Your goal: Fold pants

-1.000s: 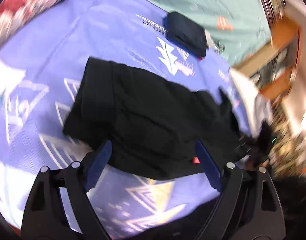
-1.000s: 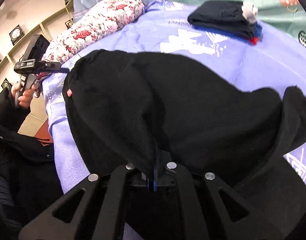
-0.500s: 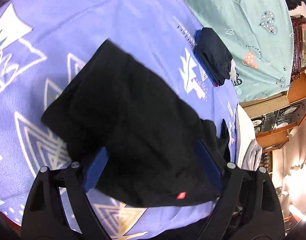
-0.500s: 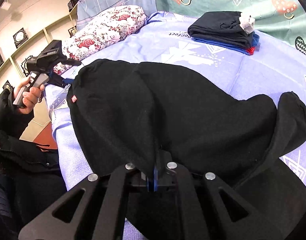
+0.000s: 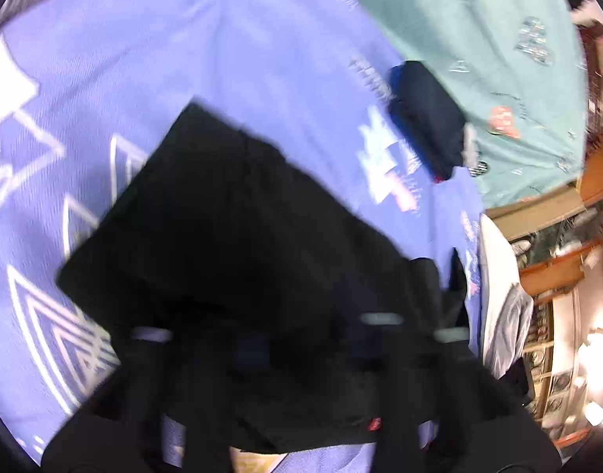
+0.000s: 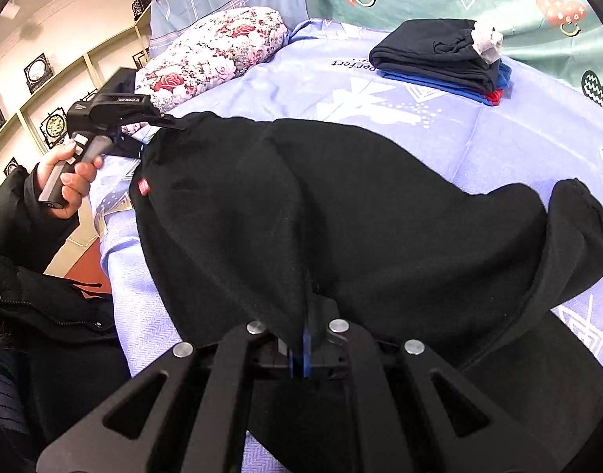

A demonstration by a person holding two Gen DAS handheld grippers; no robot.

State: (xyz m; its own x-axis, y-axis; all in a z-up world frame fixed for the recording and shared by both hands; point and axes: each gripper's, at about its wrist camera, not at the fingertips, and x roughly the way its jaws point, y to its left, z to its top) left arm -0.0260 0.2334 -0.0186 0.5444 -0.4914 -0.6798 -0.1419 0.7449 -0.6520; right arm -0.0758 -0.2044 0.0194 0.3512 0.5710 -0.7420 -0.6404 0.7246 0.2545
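Left wrist view, left claw (image 5: 301,351) just closing on black pants (image 5: 238,244).

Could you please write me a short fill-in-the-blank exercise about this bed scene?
1. The pants being folded are ____ in colour.
2. The right gripper is ____ on the pants.
3. The pillow has a ____ pattern.
4. The folded clothes lie on the ____.

Answers: black; shut; floral; bed

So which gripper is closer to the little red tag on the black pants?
Left. The left gripper has just closed at the pants' corner, right beside the red tag. The right gripper pinches the cloth farther along the edge, away from it.
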